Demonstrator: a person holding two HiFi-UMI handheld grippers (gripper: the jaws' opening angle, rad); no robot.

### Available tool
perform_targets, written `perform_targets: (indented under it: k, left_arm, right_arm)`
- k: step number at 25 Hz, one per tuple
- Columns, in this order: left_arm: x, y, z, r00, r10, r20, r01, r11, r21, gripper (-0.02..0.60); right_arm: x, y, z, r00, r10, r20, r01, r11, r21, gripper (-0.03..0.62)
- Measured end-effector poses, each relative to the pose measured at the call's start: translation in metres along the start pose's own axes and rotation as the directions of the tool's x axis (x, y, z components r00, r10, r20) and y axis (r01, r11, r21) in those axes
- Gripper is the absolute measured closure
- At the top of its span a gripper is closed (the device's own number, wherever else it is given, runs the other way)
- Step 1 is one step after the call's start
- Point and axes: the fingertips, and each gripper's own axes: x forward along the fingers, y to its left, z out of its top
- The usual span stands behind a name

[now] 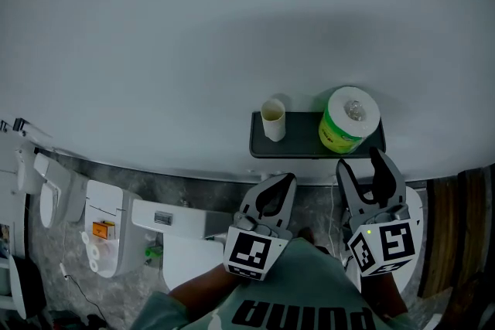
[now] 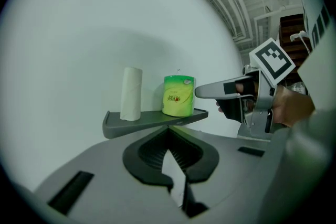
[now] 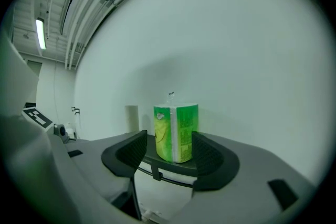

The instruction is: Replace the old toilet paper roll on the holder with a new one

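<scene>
**Jaws: left pair closed and empty, right pair spread before the new roll**

Jaws of the left gripper (image 1: 288, 180) (image 2: 168, 131) stand together at the tips, and nothing is between them. It hangs below the front edge of the shelf (image 1: 305, 144) and aims up toward the gap between the two rolls. In its own view the shelf's underside and front lip show just beyond the closed tips.

The right gripper (image 1: 360, 160) (image 3: 168, 148) has its jaws well apart. Its tips sit at the shelf's front edge, under the right end. In the right gripper view the new roll (image 1: 349, 120) (image 2: 178, 95) (image 3: 176, 132) stands framed between the two dark pads. A gap shows on each side of it, so neither pad presses on the wrapper. The left gripper view shows this gripper from the side, level with the roll and close to its right flank, with the hand (image 2: 289, 107) behind the marker cube.

The new roll is wrapped in green film and stands upright at the right end of the dark grey shelf, which is fixed to a plain pale wall (image 1: 193, 27). The old roll (image 1: 272, 120) (image 2: 131, 93), a thin pale cylinder with a hollow top, stands upright at the shelf's left end, apart from the green one.

Below the shelf, at the head view's lower left, is a white toilet cistern (image 1: 182, 220).
</scene>
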Motion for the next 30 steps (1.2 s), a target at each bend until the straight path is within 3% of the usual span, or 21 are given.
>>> perform_targets:
  k: [17, 30]
  left_arm:
    - [0.001, 0.012, 0.019, 0.996, 0.085, 0.036, -0.085, 0.996, 0.002, 0.577]
    - [0.009, 0.029, 0.018, 0.992, 0.119, 0.045, -0.119, 0.993, 0.004, 0.578]
  right_arm:
    - [0.039, -0.012, 0.007, 0.997, 0.073, -0.016, -0.073, 0.997, -0.021, 0.18]
    - [0.066, -0.015, 0.008, 0.995, 0.093, -0.029, -0.094, 0.994, -0.05, 0.157]
